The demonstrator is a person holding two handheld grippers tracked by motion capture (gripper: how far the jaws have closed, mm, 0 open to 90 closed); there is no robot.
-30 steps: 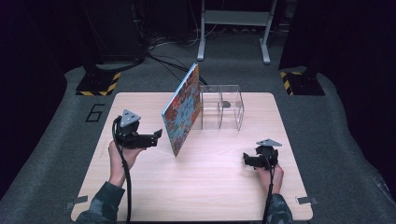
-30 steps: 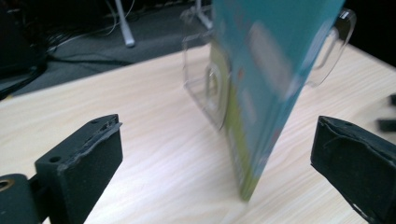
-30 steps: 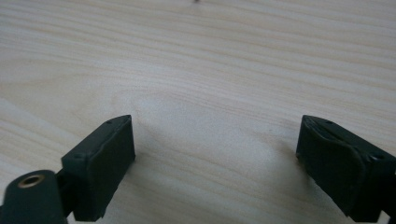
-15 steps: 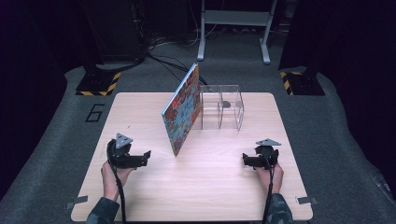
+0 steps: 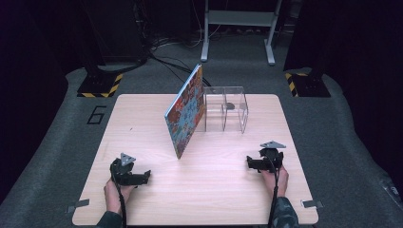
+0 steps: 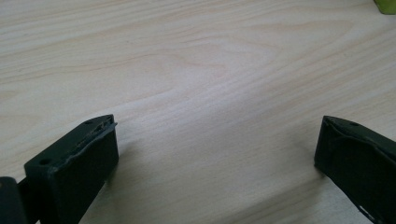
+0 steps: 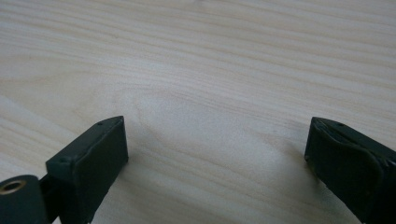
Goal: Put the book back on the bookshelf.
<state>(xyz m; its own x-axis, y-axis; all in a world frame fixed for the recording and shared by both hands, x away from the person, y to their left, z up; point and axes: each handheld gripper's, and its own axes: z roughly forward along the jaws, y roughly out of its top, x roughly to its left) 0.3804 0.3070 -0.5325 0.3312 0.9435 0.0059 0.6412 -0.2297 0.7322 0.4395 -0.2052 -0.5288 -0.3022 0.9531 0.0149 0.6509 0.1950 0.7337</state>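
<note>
Both grippers rest low on the bench, near the person's edge, and each one is spread wide with nothing between its jaws. The left gripper (image 5: 142, 177) lies at the near left, the right gripper (image 5: 251, 163) at the near right, well apart from each other.

The book (image 5: 186, 110) with the busy red and blue cover stands tilted in the middle of the bench, leaning against the clear box (image 5: 227, 110) just beside it. Neither gripper is near it — both are well apart from the book.

It looks like the work on the book is done or paused, with the hands at rest. If more is to come, the next move calls for a long reach forward to the book, and a soft grip on its edge so it does not slide down or push the box.

The bench (image 5: 218, 194) is pale wood with fine lines — smooth and bare up close. Around it is grey carpet (image 5: 52, 152), a dark room, black stands with yellow stripes (image 5: 99, 84), and cables on the floor.
</note>
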